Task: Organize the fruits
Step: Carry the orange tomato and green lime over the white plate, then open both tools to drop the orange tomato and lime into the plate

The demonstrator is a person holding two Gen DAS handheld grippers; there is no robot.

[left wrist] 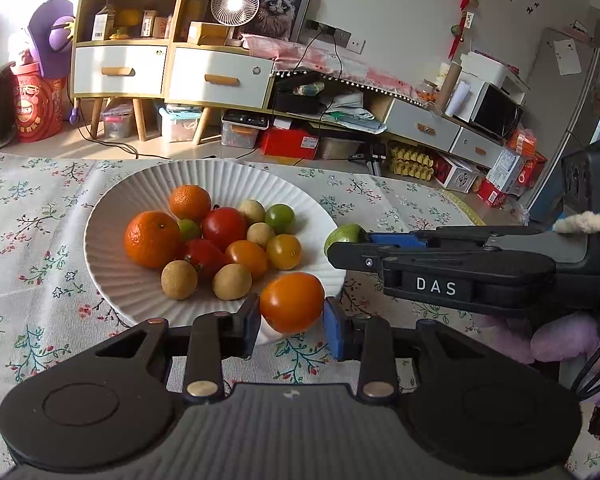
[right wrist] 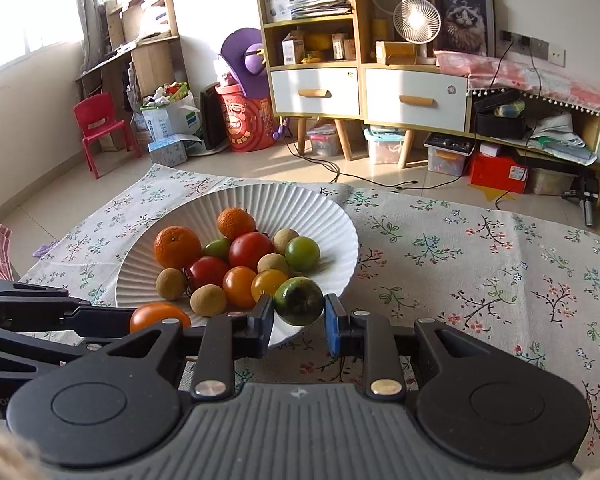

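A white ribbed plate [left wrist: 120, 276] [right wrist: 324, 208] on the flowered cloth holds several fruits: two tangerines [left wrist: 152, 239], red, orange and green tomatoes [left wrist: 224, 227], and tan longans [left wrist: 179, 279]. My left gripper [left wrist: 291, 322] is shut on an orange tomato [left wrist: 292, 302] over the plate's near rim. My right gripper [right wrist: 298, 322] is shut on a green tomato [right wrist: 299, 300] with a dark patch, also at the near rim. In the left wrist view the right gripper [left wrist: 350, 246] comes in from the right with that green tomato [left wrist: 344, 236] beside the plate's right edge. The left gripper's orange tomato [right wrist: 160, 316] shows in the right wrist view.
The flowered tablecloth [right wrist: 480, 264] covers the table to the right of the plate. Beyond the table's far edge lie the floor, white drawer cabinets [right wrist: 416, 96], storage boxes, a red bucket [right wrist: 246, 120] and a red child's chair [right wrist: 100, 128]. A hand in a purple sleeve [left wrist: 556, 336] holds the right gripper.
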